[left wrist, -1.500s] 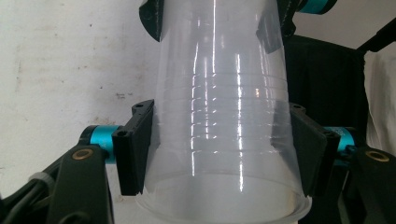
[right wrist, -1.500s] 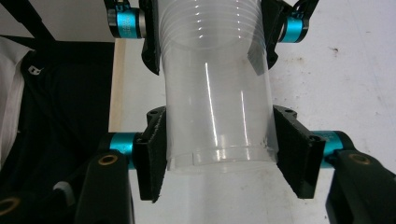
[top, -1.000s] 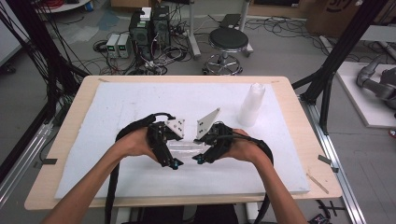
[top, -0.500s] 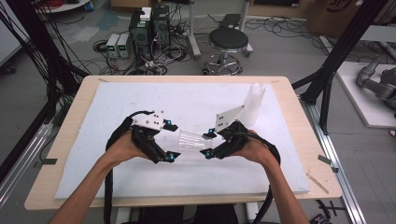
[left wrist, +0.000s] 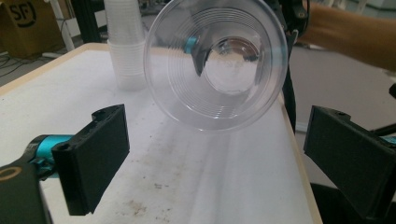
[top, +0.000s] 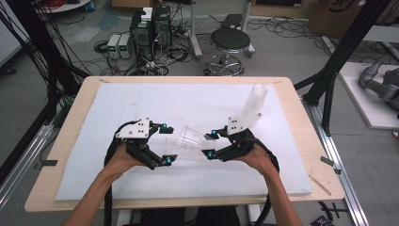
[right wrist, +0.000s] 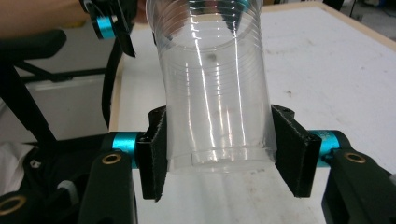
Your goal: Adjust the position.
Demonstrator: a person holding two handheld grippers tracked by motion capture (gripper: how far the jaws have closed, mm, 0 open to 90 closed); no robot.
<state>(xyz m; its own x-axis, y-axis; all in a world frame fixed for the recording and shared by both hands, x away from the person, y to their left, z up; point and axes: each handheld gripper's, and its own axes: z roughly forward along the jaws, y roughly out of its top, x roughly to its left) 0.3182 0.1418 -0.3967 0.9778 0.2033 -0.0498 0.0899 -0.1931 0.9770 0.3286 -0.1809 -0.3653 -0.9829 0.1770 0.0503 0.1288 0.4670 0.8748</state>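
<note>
Gripping a clear cup (top: 190,138), the right gripper (top: 211,144) hovers over white foam (top: 188,101); left gripper (top: 164,144) released.

Even, bright overhead light falls on the white surface (top: 197,108), and shadows under the hands are soft and faint. The high view is slightly soft and grainy. In the right gripper view, vertical glare streaks run down the clear cup (right wrist: 215,88). In the left gripper view, the near jaws are blurred and the background is washed out.
</note>
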